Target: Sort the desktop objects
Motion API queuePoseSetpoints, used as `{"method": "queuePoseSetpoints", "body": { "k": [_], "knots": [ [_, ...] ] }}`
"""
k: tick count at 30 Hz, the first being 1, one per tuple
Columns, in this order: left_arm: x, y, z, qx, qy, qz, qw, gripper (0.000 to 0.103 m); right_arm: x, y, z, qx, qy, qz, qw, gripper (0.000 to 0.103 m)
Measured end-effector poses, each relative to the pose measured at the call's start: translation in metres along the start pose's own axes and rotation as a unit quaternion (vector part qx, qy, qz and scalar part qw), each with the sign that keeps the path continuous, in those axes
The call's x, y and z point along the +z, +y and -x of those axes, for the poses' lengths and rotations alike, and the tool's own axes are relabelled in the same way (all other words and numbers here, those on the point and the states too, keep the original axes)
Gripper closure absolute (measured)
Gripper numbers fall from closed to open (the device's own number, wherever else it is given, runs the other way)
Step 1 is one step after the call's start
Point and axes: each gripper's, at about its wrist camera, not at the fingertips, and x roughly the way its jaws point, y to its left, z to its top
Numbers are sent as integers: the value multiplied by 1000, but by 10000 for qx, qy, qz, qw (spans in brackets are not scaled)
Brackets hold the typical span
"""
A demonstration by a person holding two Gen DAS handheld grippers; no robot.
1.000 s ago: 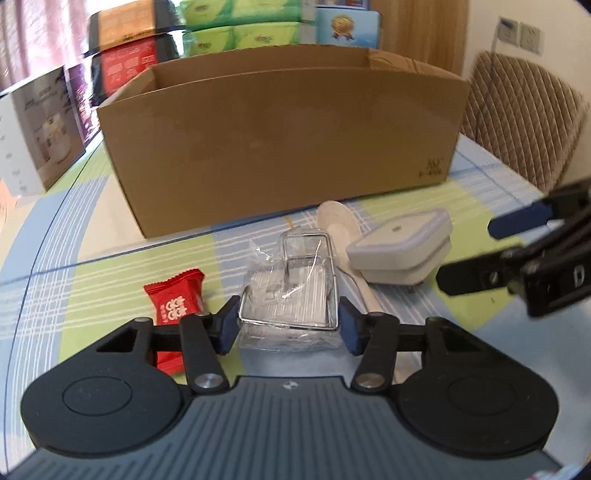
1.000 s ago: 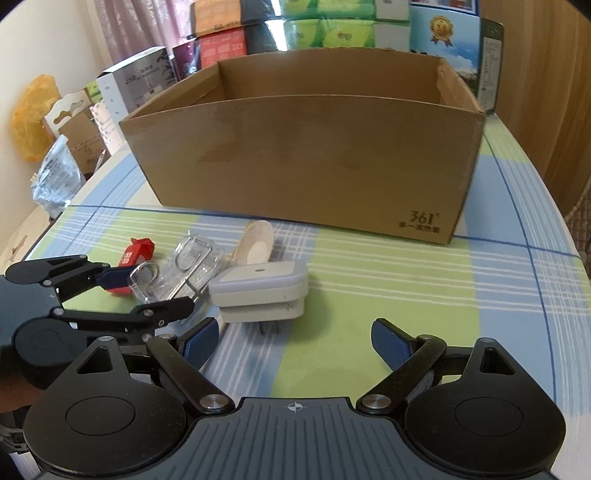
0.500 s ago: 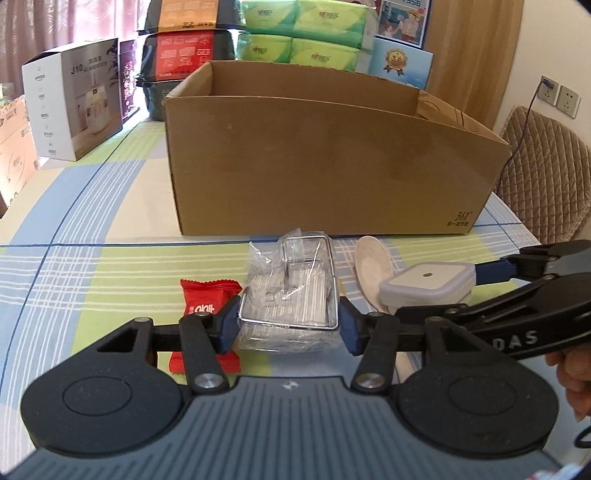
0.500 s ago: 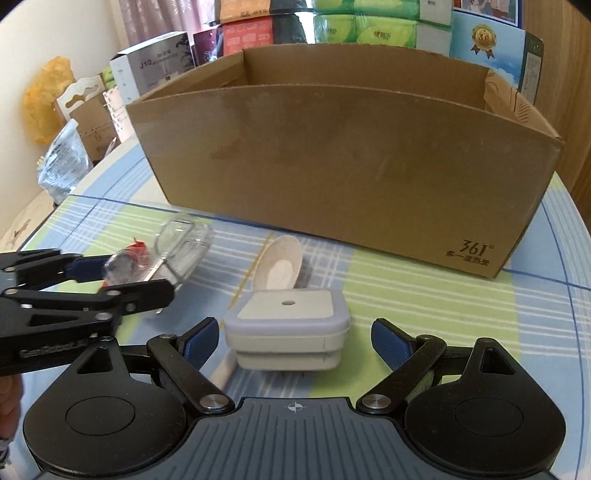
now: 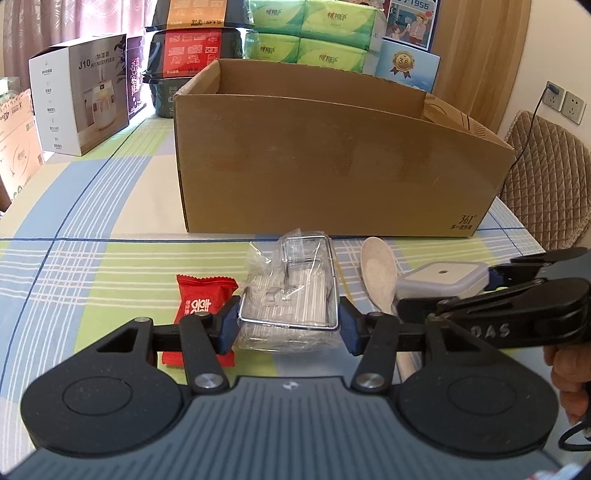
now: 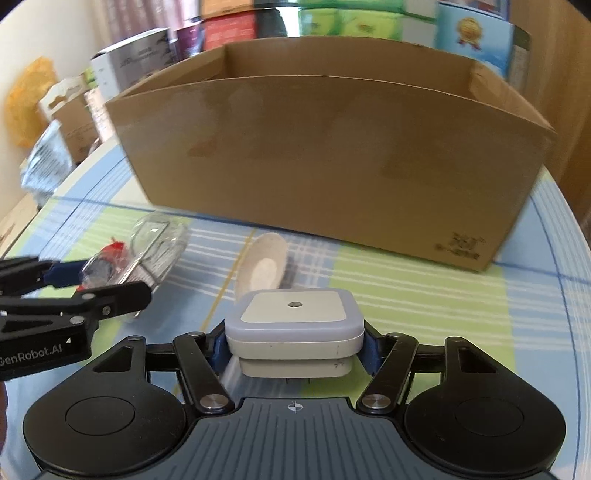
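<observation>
fingers of the left gripper (image 5: 288,326) press from both sides on a wire rack wrapped in clear plastic (image 5: 290,302), their blue pads against its chrome frame. whether the rack rests on the tablecloth (image 5: 110,266) or sits just off it cannot be told. a red candy packet (image 5: 201,306) lies flat on the cloth just beside the rack, partly under the left finger. on the other side of the rack lies a pale spoon (image 5: 378,273), bowl toward the cardboard box (image 5: 332,162).

the right gripper (image 6: 294,347) is clamped on a white square plug-in night light (image 6: 293,325), one blue pad on each of its side faces. the light sits level, pale top face up, metal prongs pointing down under it. it looks slightly raised above the cloth, though that is hard to judge. in the left wrist view a person's hand (image 5: 569,369) holds this gripper at the right edge of the frame.

the open-topped box stands farther back on the table, beyond all the small things, its long side facing both grippers. behind it, along the far edge, stand a white humidifier carton (image 5: 79,107), green tissue packs (image 5: 314,33) and other stacked packages. a quilted chair back (image 5: 546,177) shows past the table's right edge.
</observation>
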Motion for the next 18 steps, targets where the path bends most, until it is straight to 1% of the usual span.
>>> {"method": "queuePoseSetpoints", "body": {
  "k": [4, 11, 15, 18],
  "knots": [
    [-1, -1, 2, -22, -5, 2, 10000, 54, -4, -5, 9, -84, 56, -192, 9998, 41],
    [-10, -9, 14, -102, 23, -126, 9999, 54, -9, -1, 26, -182, -57, -196, 9996, 41],
    [-10, -13, 21, -144, 68, -111, 9998, 54, -13, -2, 36, -198, -112, -344, 9992, 41],
    [-8, -16, 29, -98, 30, -104, 9999, 54, -17, 0, 47, -191, -230, -424, 9987, 41]
  ]
}}
